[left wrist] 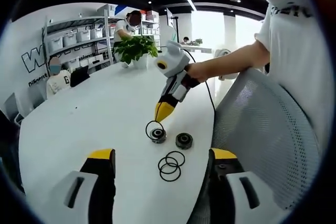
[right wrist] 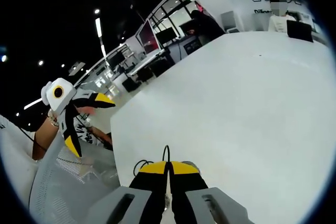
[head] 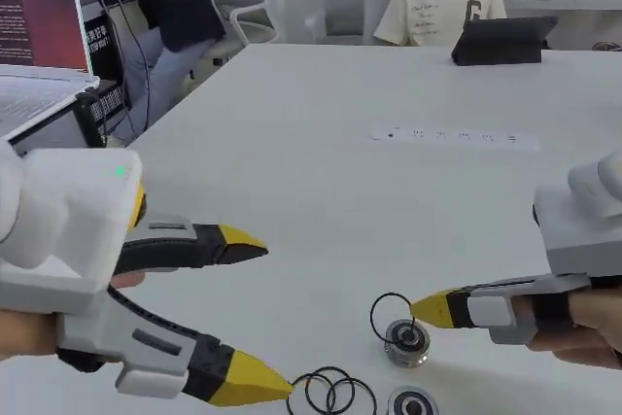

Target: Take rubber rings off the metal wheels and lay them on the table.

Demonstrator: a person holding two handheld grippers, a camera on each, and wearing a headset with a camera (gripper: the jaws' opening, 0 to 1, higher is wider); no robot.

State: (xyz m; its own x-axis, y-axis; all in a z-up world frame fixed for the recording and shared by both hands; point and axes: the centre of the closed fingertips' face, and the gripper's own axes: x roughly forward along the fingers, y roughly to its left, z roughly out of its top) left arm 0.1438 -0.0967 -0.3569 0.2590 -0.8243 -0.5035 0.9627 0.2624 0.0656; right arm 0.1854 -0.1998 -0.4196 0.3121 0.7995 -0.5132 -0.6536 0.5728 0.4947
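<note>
White table [head: 321,143], matte top. In head view, at 5 o'clock by the near edge, there are two wheels: near wheel [head: 412,403], and far wheel [head: 405,339] just beside it at its 12. Loose rings [head: 332,391] lie flat and overlapping at 9 o'clock of the near wheel. White power strip [head: 454,136] is well apart, at 12 from the wheels. Dark tablet [head: 501,41] is propped at the far edge, 1 o'clock. Left gripper view: potted plant [left wrist: 135,51] at the table's far end.

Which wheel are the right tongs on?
The farther wheel, with a rubber ring raised at the right tongs' shut tips; the nearer wheel lies apart.
</note>
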